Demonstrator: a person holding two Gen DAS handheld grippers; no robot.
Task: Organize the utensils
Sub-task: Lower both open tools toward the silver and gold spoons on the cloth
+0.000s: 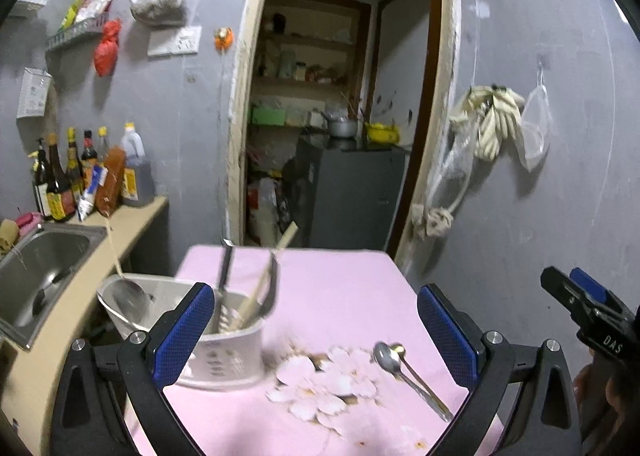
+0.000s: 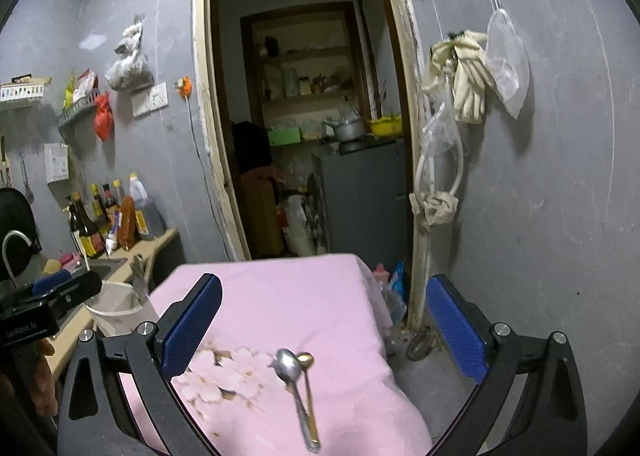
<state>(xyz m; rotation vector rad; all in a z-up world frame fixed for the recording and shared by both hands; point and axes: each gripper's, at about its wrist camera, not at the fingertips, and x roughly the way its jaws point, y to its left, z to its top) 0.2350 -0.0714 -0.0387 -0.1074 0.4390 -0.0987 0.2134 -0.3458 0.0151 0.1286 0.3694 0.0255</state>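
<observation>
Both grippers are hovering over the table (image 1: 340, 288), its pink cloth printed with pale flowers. The left gripper (image 1: 316, 330) is standing with its jaws spread wide, blue pads (image 1: 184, 330) facing each other and nothing between them pressing on either one. The right gripper (image 2: 324, 326) is likewise gaping wide and gripping nothing; in the left view its tip (image 1: 580, 296) is poking in from the right edge, off the table's side.

Two spoons are lying together on the cloth, touching, handles running toward the cameras. The silver spoon (image 1: 388, 358) is sitting bowl-up beside the flower print, and the gold spoon (image 1: 400, 350) is tucked against its far side. From the right wrist, the same pair, silver (image 2: 289, 368) and gold (image 2: 305, 360), is lying between the open fingers but lower down, untouched.

The holder (image 1: 228, 352), a white slotted caddy, is standing upright at the table's left edge, partly behind the left gripper's left finger. Inside it, a dark-handled utensil (image 1: 224, 276) and chopsticks (image 1: 264, 280) are leaning, blurred. A ladle (image 1: 128, 296) is resting in a white bin just left of the holder.

Beyond that, a steel sink (image 1: 40, 256) is sitting in the counter, with sauce bottles (image 1: 80, 172) crowding the back. Gloves (image 1: 496, 120) are hanging on the grey wall beside the doorway.
</observation>
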